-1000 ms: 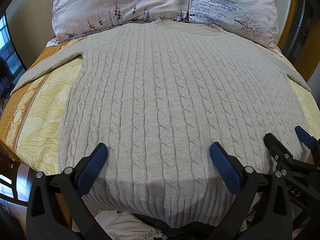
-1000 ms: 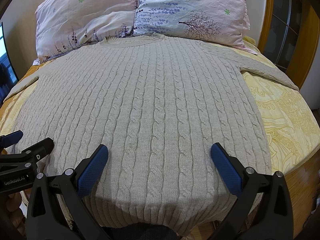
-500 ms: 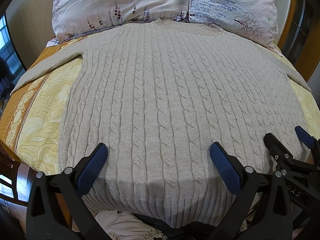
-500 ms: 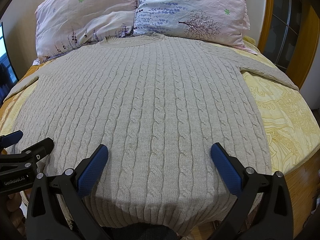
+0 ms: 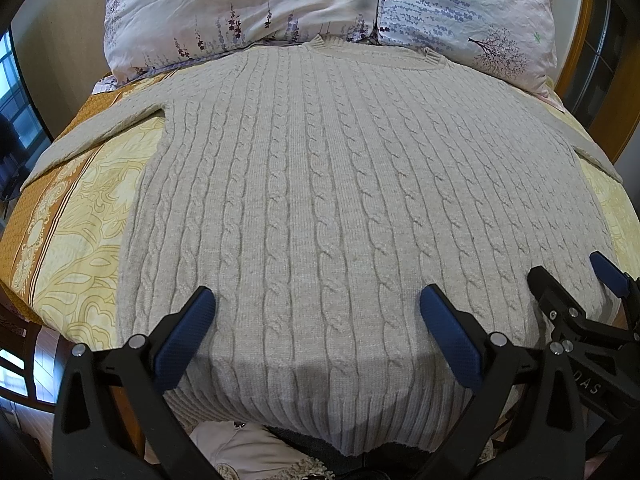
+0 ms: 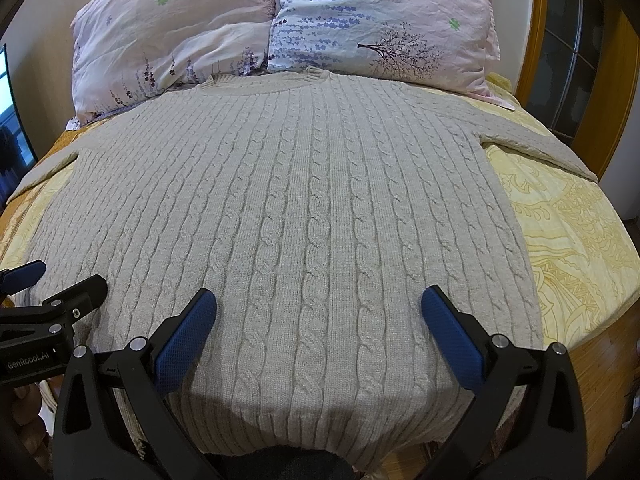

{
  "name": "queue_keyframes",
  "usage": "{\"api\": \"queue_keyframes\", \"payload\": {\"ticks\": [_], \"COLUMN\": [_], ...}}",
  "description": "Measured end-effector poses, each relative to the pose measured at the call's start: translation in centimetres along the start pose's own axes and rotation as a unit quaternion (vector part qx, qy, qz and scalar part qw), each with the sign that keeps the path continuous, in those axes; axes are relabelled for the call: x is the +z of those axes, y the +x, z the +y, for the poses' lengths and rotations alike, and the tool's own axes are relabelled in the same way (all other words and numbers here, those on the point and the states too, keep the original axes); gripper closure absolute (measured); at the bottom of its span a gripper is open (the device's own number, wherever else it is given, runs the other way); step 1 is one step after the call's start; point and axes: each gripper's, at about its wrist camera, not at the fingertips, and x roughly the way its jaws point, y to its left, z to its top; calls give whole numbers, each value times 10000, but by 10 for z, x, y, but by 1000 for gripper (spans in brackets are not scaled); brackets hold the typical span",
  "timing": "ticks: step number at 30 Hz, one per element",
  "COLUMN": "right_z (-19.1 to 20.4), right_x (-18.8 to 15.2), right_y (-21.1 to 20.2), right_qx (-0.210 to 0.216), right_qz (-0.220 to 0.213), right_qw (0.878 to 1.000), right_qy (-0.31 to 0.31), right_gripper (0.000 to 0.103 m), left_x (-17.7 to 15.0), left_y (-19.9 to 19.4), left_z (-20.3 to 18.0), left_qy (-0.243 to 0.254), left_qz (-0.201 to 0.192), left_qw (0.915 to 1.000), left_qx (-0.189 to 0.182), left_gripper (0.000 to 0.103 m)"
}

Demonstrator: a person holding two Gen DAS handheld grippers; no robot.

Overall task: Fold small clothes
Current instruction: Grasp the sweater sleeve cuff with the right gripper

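A beige cable-knit sweater [image 5: 320,200] lies spread flat and face-up across a bed [image 5: 60,248] with a yellow patterned cover, filling the centre of both wrist views; its collar [image 5: 376,50] reaches the two floral pillows [image 5: 240,8] along the top of the frame, its sleeves run out to the left and right edges, and its ribbed hem [image 5: 340,408] hangs over the near edge of the bed at the bottom; the left gripper [image 5: 316,332] and the right gripper [image 6: 318,332] both hover low over the hem end with jaws spread wide, holding nothing; each gripper also shows at the edge of the other's view. Judging by the garment's fully open lay, no fold has yet been made; the sleeves, sides and body all appear still to be turned in, so the task looks to be at its very start.
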Motion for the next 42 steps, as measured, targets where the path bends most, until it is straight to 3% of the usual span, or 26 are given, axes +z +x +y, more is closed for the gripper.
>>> {"api": "queue_keyframes", "payload": {"ticks": [11, 17, 22, 25, 29, 30, 31, 37, 40, 42], "right_z": [-9, -12, -53, -92, -159, -184, -195, -267, -284, -290], "right_x": [-1, 5, 30, 52, 76, 82, 84, 89, 90, 93], "right_y": [1, 3, 10, 19, 38, 48, 53, 88, 100, 102], "right_qx": [357, 541, 1196, 1321, 1590, 1744, 1771, 1493, 1481, 1443], "right_qz": [-211, -93, 42, -17, -80, -58, -47, -65, -45, -81], "right_qw": [9988, 9979, 9917, 9854, 9620, 9472, 9400, 8934, 8775, 8756], "right_qy": [-261, -347, 464, 1072, 2217, 2692, 2916, 4237, 4561, 4608], "right_gripper": [1, 1, 1, 1, 4, 11, 20, 38, 45, 46], "left_x": [2, 7, 22, 42, 70, 76, 83, 115, 128, 136], "left_y": [0, 2, 3, 5, 13, 15, 16, 24, 33, 41], "left_z": [-1, -7, -13, -12, -5, -4, -3, -7, -1, 8], "left_qy": [44, 172, 578, 717, 620, 630, 673, 1062, 909, 588], "left_qz": [9, -85, -241, -239, -84, -74, -72, -154, -25, 56], "left_qw": [10000, 9998, 9979, 9971, 9976, 9974, 9970, 9938, 9928, 9914], "left_qx": [1, 107, 187, 28, -288, -352, -364, -304, -779, -1171], "left_gripper": [2, 2, 2, 2, 2, 2, 2, 2, 2, 2]}}
